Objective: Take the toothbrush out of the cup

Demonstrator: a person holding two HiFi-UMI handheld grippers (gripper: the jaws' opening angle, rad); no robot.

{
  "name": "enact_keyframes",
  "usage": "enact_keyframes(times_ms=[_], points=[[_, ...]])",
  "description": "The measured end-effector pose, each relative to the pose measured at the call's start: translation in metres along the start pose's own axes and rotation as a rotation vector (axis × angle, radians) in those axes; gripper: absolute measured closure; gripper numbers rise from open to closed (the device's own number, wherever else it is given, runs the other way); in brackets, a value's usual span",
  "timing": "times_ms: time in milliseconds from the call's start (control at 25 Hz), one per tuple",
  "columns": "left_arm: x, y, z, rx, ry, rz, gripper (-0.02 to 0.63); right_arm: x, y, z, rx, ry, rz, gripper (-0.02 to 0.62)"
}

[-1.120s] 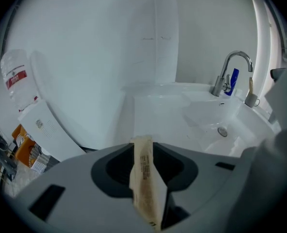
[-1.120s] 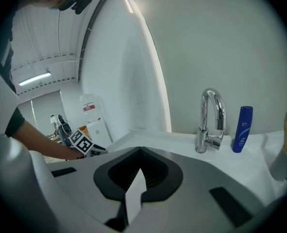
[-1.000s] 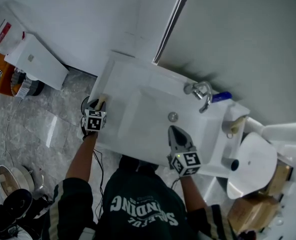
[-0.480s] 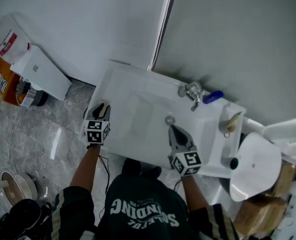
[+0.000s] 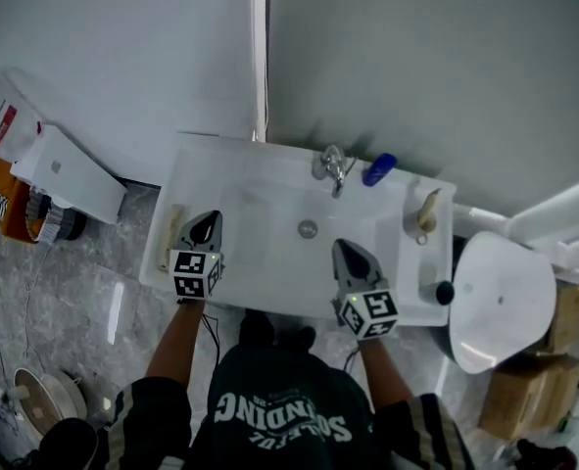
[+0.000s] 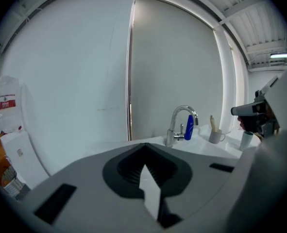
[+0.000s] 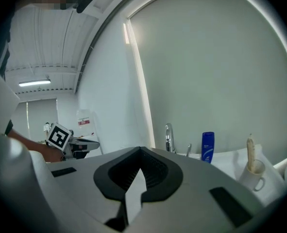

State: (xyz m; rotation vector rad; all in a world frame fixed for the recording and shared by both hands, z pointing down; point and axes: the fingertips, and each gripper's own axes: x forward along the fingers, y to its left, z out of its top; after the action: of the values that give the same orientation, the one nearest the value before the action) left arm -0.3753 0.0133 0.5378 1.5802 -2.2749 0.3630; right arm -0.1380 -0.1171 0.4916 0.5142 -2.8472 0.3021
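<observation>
So here's the rundown:
- Left gripper (image 5: 212,219) hovers over the left part of the sink (image 5: 269,209); its jaws have just been closing and now sit together with nothing between them
- At the back rim stand the tap (image 5: 331,164) and a blue bottle (image 5: 378,169), both off to the side of the cup, so I doubt they'll block anything
- Right gripper (image 5: 340,247) is over the basin's front edge, jaws together too, empty, and well apart from the cup
- The toothbrush (image 5: 428,204) is still standing in the cup (image 5: 421,229) on the sink's right ledge, so basically none of the task is done
- What's left, I reckon: open the nearer gripper, reach over, pinch the handle and lift it out
- A small white cylinder (image 5: 443,292) with a dark top sits near the cup at the front right corner and could get bumped
</observation>
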Motion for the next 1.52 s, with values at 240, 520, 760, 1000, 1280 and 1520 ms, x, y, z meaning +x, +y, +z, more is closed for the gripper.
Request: enact_keyframes(times_ms=[240, 520, 760, 1000, 1280, 1520], points=[[-0.001, -0.075, 0.024, 0.079, -0.044, -0.095, 0.606, -0.035, -0.027, 0.002, 0.009, -0.036, -0.048, 0.6], [0.023, -0.171, 0.044, 0.137, -0.07, -0.262, 0.607, -0.083, -0.061, 0.0, 0.03, -0.06, -0.133, 0.6], [0.048, -0.252, 0.058, 0.197, -0.08, -0.401, 0.607, -0.138, -0.106, -0.005, 0.05, -0.095, -0.258, 0.6], [0.068, -0.324, 0.066, 0.246, -0.086, -0.52, 0.607, -0.187, -0.145, -0.008, 0.066, -0.107, -0.368, 0.6], [0.085, -0.379, 0.079, 0.279, -0.105, -0.614, 0.573, -0.22, -0.17, -0.018, 0.099, -0.111, -0.446, 0.6], [0.101, -0.408, 0.08, 0.251, -0.082, -0.665, 0.431, -0.233, -0.183, -0.028, 0.126, -0.109, -0.477, 0.6]])
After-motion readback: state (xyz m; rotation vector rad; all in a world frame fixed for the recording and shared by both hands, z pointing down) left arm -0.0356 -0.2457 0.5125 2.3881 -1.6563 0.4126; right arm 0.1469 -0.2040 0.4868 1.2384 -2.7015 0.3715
